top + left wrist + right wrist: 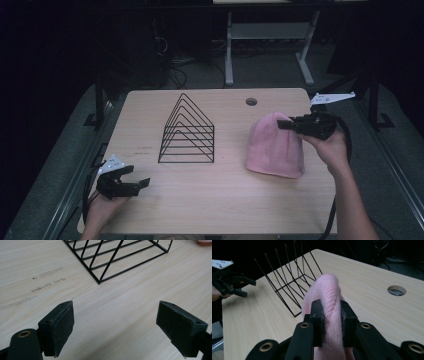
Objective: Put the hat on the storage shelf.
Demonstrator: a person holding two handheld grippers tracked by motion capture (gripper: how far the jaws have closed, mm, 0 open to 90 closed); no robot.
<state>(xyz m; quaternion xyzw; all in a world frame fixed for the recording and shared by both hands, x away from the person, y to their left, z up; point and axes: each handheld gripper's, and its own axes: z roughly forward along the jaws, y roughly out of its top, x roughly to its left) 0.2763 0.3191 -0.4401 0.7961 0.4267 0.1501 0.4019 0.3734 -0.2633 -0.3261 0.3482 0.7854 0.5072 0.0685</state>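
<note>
1. Pink knit hat (275, 147) on worktop (210, 200), right of wire rack (187, 132); crown pinched by right hand-held gripper (331, 315).
2. Left hand-held gripper (131, 177) released, idle near front left corner.
3. Advised: lift slowly, keeping grip deep in the fold; avoid snagging the rack.

The pale wooden table (140, 305) runs out ahead of my left gripper (117, 315). It carries a few grey scuff marks (47, 272) ahead and to the left of that tool. Further ahead of it, a black wire rack (187, 131) with a triangular shape stands upright on the table. Ahead and to the right of my right gripper (331, 315), a round hole (396, 290) is cut in the tabletop. Beyond the table's far edge, a white desk frame (265, 35) stands on the grey floor (270, 70) beside dark cables (175, 70).
</note>
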